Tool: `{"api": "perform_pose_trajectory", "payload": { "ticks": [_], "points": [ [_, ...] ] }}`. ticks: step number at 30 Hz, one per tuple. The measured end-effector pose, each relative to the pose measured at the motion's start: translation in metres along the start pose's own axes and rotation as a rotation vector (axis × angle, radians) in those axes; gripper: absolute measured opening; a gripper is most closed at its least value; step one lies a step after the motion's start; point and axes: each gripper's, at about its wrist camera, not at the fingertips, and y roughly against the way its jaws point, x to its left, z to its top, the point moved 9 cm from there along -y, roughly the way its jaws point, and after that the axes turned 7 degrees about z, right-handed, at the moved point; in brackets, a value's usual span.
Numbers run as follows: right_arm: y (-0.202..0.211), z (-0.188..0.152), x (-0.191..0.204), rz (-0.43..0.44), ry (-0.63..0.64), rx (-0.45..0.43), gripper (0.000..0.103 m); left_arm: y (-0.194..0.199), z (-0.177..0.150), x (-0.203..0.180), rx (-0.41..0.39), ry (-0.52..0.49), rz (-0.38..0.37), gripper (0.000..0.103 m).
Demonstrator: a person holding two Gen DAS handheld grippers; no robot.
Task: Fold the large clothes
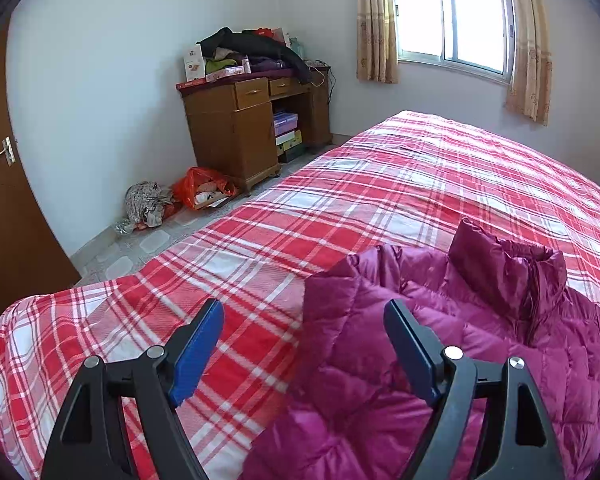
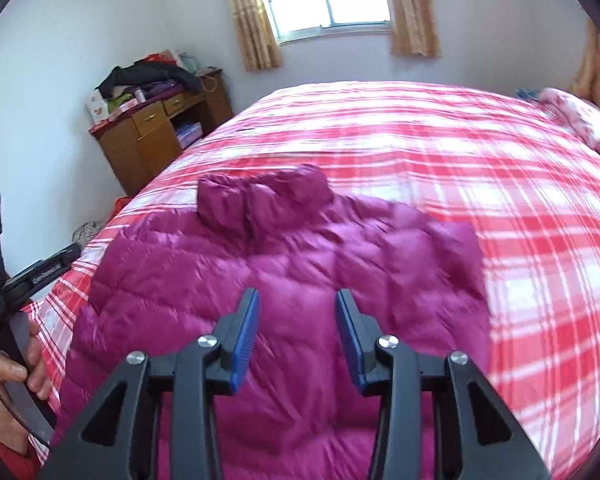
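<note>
A magenta quilted puffer jacket [image 2: 284, 264] lies spread on the red-and-white plaid bed [image 2: 500, 184], collar toward the window. My right gripper [image 2: 297, 300] hovers above the jacket's lower front, its blue pads apart with nothing pinched between them. In the left wrist view the jacket [image 1: 480, 320] fills the lower right. My left gripper [image 1: 304, 312] stands wide open over the jacket's left edge and the bedspread [image 1: 260, 240], holding nothing. A hand [image 2: 24, 364] grips the left tool's handle at the left edge of the right wrist view.
A wooden desk [image 1: 240, 128] piled with clothes and boxes stands against the far wall, left of the bed. An orange bag [image 1: 204, 192] and a bundle of cloth lie on the tiled floor. A brown door [image 1: 4, 200] is at left. A pink pillow [image 2: 580, 120] rests at far right.
</note>
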Motion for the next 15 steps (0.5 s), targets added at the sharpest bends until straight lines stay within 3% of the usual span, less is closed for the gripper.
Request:
{"api": "perform_pose_trajectory", "payload": {
  "ticks": [6,8,10,12,15],
  "points": [
    [-0.074,-0.031,-0.001,-0.007,0.045,0.138,0.041,-0.043,-0.021,-0.021,0.091,0.013,0.002,0.083],
    [-0.079,-0.037,-0.006,0.02,0.033,0.11,0.041,-0.056,-0.038,-0.02,0.083,-0.006,0.032,0.083],
    [-0.079,-0.036,-0.008,0.036,0.014,0.106,0.041,-0.068,-0.053,-0.021,0.117,0.008,0.007,0.084],
    [-0.078,-0.037,-0.01,0.043,0.008,0.102,0.041,-0.076,-0.055,-0.016,0.153,0.062,-0.033,0.084],
    [-0.076,-0.037,-0.008,0.031,0.018,0.105,0.041,-0.075,-0.055,-0.017,0.145,0.05,-0.017,0.084]
  ]
}}
